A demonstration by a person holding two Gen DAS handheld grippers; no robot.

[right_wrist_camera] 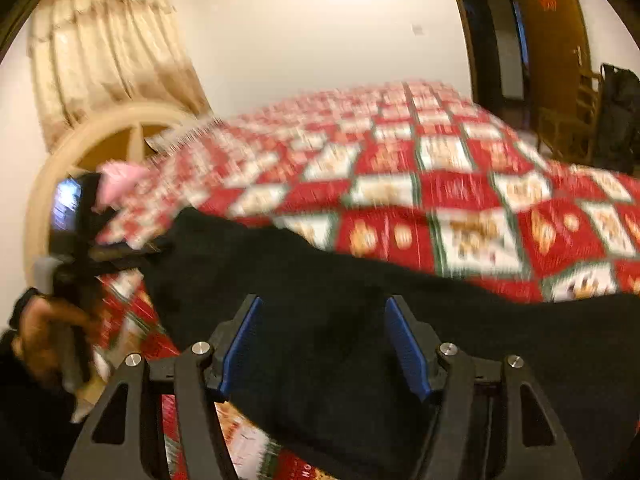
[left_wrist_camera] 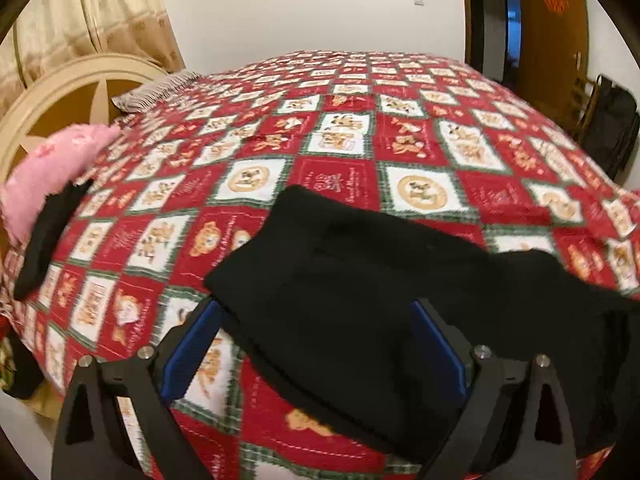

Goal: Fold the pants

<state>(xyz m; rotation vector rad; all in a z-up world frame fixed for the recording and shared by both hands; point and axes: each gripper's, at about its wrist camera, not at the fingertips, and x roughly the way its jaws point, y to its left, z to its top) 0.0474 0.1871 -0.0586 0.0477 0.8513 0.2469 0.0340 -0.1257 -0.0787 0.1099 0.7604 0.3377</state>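
Observation:
Black pants (left_wrist_camera: 360,272) lie on the red patterned bedspread (left_wrist_camera: 340,140) near its front edge, spreading to the right. My left gripper (left_wrist_camera: 316,320) is open, its blue pads on either side of the cloth's left end, just above it. In the right wrist view the pants (right_wrist_camera: 400,300) fill the lower frame. My right gripper (right_wrist_camera: 324,320) is open over them, holding nothing. The left gripper's body and the hand on it (right_wrist_camera: 68,264) show at the far left, by the pants' left end. The view is blurred.
A pink pillow (left_wrist_camera: 52,168) and a dark item (left_wrist_camera: 48,232) lie at the bed's left side by the cream headboard (left_wrist_camera: 48,96). Curtains (right_wrist_camera: 108,48) hang behind. A doorway, a wooden chair and a black bag (left_wrist_camera: 612,128) stand at the right.

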